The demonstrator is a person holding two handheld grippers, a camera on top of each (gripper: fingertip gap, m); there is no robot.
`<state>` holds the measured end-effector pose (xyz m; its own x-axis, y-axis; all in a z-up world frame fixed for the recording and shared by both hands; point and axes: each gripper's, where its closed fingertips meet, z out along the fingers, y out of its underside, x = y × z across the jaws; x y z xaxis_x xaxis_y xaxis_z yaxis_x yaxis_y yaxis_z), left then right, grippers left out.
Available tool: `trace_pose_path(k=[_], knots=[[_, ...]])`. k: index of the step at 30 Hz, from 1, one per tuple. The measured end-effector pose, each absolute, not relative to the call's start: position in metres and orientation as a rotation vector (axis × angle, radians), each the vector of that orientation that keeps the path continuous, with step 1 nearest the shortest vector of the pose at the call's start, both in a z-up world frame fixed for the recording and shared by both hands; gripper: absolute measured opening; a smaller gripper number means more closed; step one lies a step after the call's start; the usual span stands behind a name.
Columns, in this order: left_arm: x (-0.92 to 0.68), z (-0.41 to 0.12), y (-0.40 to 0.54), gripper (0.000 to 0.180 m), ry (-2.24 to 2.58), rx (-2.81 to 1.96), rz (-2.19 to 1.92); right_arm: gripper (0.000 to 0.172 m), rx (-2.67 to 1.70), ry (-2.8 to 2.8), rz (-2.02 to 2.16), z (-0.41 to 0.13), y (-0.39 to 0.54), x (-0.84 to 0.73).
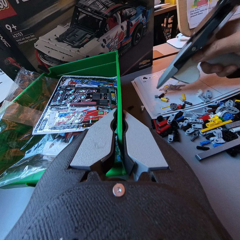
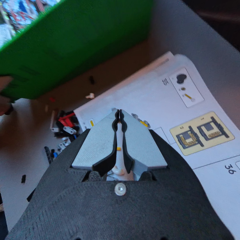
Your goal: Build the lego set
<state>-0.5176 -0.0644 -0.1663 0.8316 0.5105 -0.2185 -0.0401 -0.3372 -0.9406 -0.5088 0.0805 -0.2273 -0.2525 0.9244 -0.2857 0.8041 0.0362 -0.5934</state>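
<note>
Grey table (image 1: pixel 214 188) is seen carrying a green tray (image 1: pixel 83 67) whose right wall, running lengthwise away from the camera, is clamped by the left hand-held gripper (image 1: pixel 119 111), while the right hand-held gripper (image 2: pixel 119 111), clenched on nothing, is held over the open instruction booklet (image 2: pixel 149 90) beside it.

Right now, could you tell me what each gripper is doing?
Left gripper: jaws shut on the green tray's wall.
Right gripper: jaws shut, holding nothing.
</note>
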Motion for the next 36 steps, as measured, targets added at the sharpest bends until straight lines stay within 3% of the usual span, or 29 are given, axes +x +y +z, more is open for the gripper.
trace_pose_path(k=[8,14,19,26,31,36], knots=[[-0.517,-0.166,-0.064,0.002,-0.352,-1.834,0.586,0.000,-1.782,-2.296,1.184,-0.242,0.038,-0.466],[-0.517,-0.166,-0.064,0.002,-0.351,-1.834,0.585,0.000,-1.723,-2.083,1.166,-0.205,0.079,-0.495],[-0.517,-0.166,-0.064,0.002,-0.347,-1.831,0.588,0.000,-1.879,-2.191,1.146,-0.240,0.067,-0.506],[-0.517,-0.166,-0.064,0.003,-0.350,-1.834,0.584,0.000,-1.762,-2.411,1.184,-0.242,0.017,-0.450],[-0.517,-0.166,-0.064,0.002,-0.350,-1.834,0.583,0.000,-1.781,-2.150,1.105,-0.218,0.081,-0.450],[-0.517,-0.166,-0.064,0.002,-0.350,-1.833,0.584,0.000,-1.909,-2.124,1.116,-0.236,0.091,-0.425]])
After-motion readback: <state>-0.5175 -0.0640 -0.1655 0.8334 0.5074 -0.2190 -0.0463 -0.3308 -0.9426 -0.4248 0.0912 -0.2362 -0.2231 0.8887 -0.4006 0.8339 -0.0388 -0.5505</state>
